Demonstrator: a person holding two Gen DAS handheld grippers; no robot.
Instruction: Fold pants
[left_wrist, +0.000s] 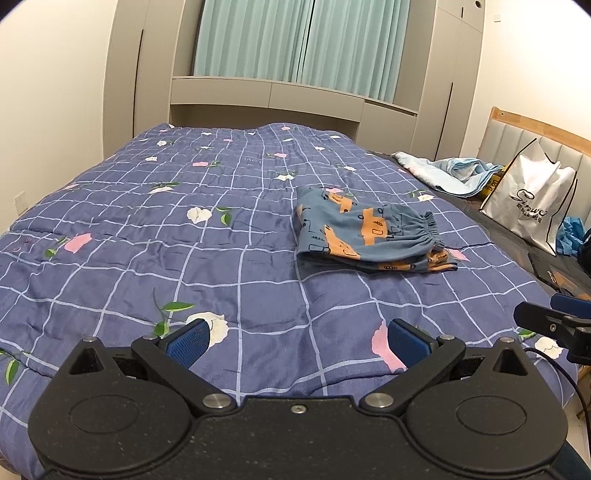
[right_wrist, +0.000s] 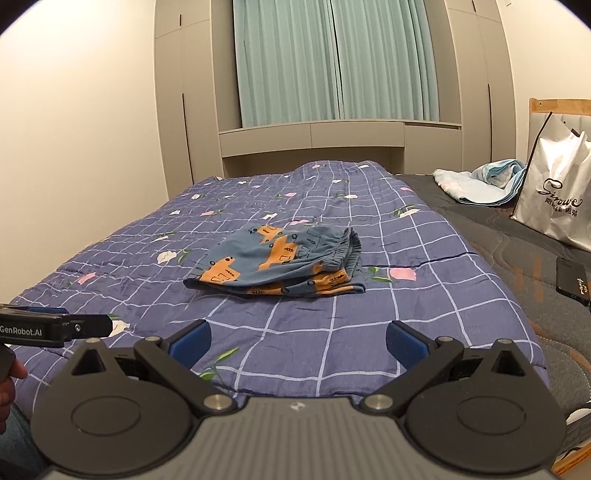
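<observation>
The pants (left_wrist: 369, 236), blue with orange vehicle prints, are lying in a compact folded bundle on the quilt (left_wrist: 155, 258), right of centre and well ahead of both tools. The elastic waistband (left_wrist: 430, 229) is facing right, with layers stacked beneath it; the lower layers are showing along the near edge. Judged from this stacking, folding appears complete or nearly so.

The left gripper (left_wrist: 297, 338) is hovering low over the near edge of the quilt with its blue pads spread wide and nothing between them. The right gripper (right_wrist: 297, 338) is sitting likewise, jaws apart and empty, well clear of the garment. Each tool is showing at the margin of the other's view, so they are standing side by side. This posture suggests both are standing off so the bundle is not disturbed.

The quilt is a purple-blue check with printed flowers, lightly rumpled, covering most of the bed. To the right, bare dark mattress (right_wrist: 491, 240) is carrying a crumpled pale blue cloth (right_wrist: 480, 181), a white shopping bag (right_wrist: 557, 192) and a dark flat device (right_wrist: 572, 280). Grey built-in cabinets (right_wrist: 184, 110) are framing green curtains (right_wrist: 332, 59) beyond the bed.
</observation>
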